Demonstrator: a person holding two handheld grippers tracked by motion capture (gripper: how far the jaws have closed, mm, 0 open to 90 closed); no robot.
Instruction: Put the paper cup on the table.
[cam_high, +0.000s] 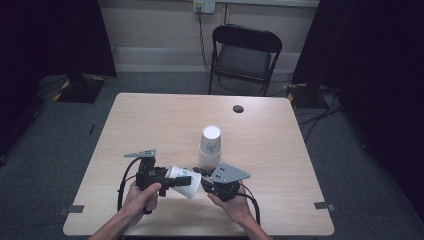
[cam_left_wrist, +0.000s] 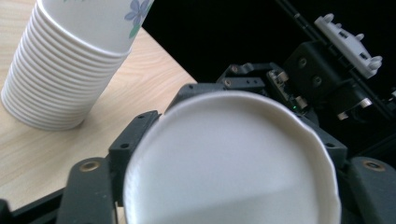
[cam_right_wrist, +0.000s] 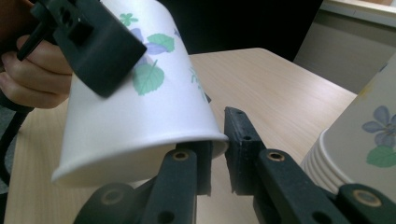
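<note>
Sideways, white floral paper cup (cam_high: 182, 179)

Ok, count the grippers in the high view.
2: the left gripper clamps a paper cup at the table's near edge; the right gripper is beside it, at the cup's rim.

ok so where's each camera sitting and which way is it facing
High view: above the person's side, looking forward and down on the table; forearms, both hands, left gripper and right gripper show.
Left gripper view: rides the left gripper, looking into the mouth of the single cup in its jaws; the right gripper sits beyond.
Right gripper view: rides the right gripper, jaws at the cup's rim; a left jaw on its wall and the left hand show.
Shared: the single cup and the cup stack.
</note>
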